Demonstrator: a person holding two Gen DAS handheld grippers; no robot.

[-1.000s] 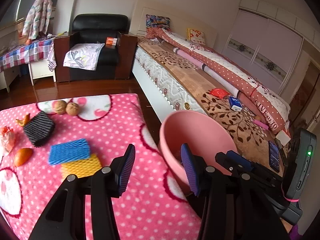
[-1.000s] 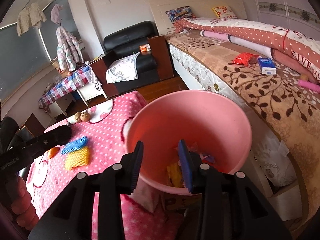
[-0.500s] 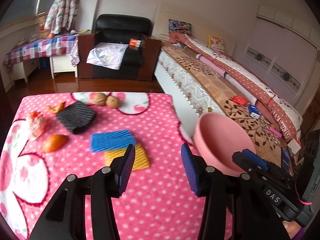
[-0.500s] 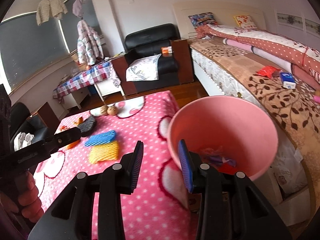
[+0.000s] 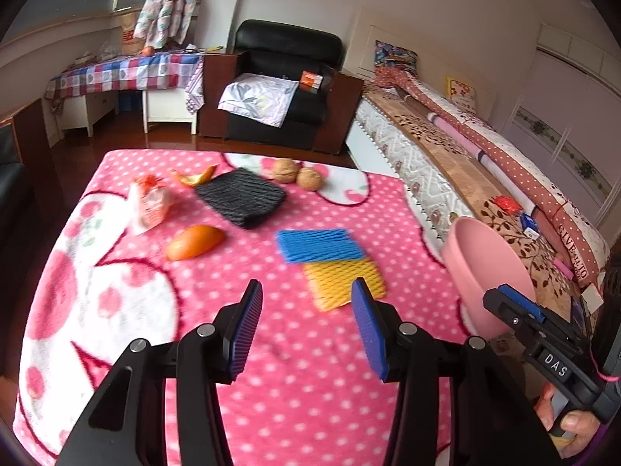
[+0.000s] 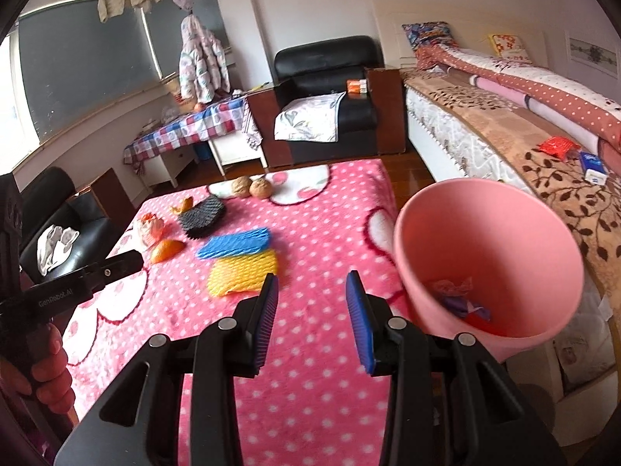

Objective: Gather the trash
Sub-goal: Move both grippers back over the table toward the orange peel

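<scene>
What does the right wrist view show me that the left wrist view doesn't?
Only the right wrist view looks into the pink bin and shows crumpled wrappers at its bottom. Only the left wrist view shows the bin's outer wall, its inside hidden. Both share the yellow foam net, the blue foam net, the black foam net, the orange peel and two walnuts, with each open hand-held gripper, left and right, empty.

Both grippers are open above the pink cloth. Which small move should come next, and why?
Probably lower the right gripper forward onto the yellow foam net: it lies nearest, just ahead of the open jaws, and the pink bin stands close beside it. The left gripper is also empty.
</scene>
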